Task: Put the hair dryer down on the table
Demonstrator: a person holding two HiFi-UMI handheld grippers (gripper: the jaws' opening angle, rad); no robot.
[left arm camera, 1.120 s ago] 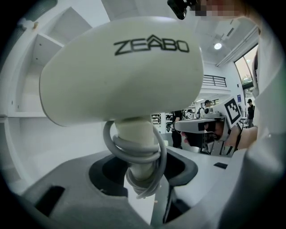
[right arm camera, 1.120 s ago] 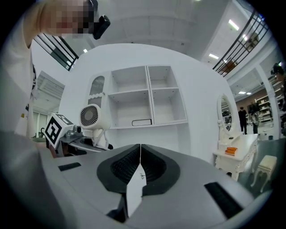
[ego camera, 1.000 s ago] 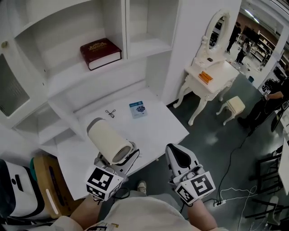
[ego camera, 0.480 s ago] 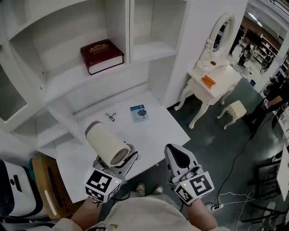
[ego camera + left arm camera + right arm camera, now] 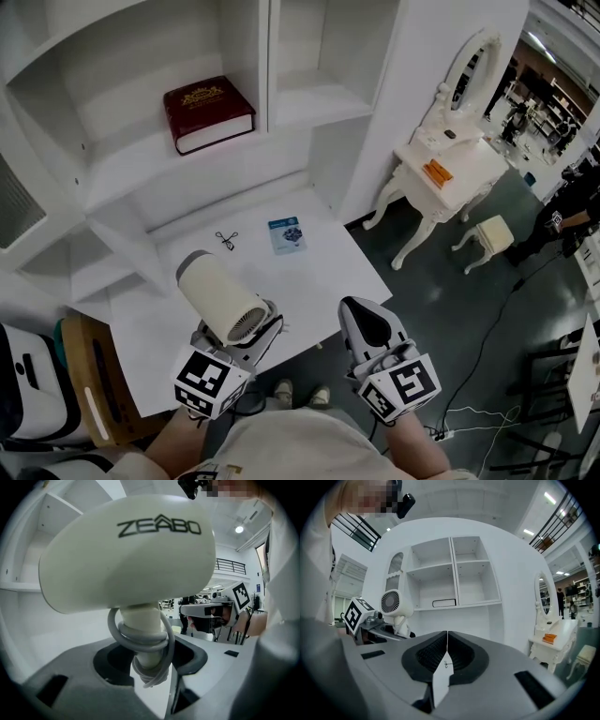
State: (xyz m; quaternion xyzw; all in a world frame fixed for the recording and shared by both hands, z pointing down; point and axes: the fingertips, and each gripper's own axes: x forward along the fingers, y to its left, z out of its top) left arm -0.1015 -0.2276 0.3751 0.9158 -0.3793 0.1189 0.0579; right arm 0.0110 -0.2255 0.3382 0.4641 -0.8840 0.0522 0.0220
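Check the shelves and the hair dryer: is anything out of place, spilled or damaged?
Nothing is spilled or broken. The red book lies flat on its shelf. One small oddity: the hair dryer has its grey cord wound round the handle that the left gripper holds.

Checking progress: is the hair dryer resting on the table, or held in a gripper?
Held, not set down: the left gripper has its jaws clamped on the hair dryer by its cord-wrapped handle, off the table.
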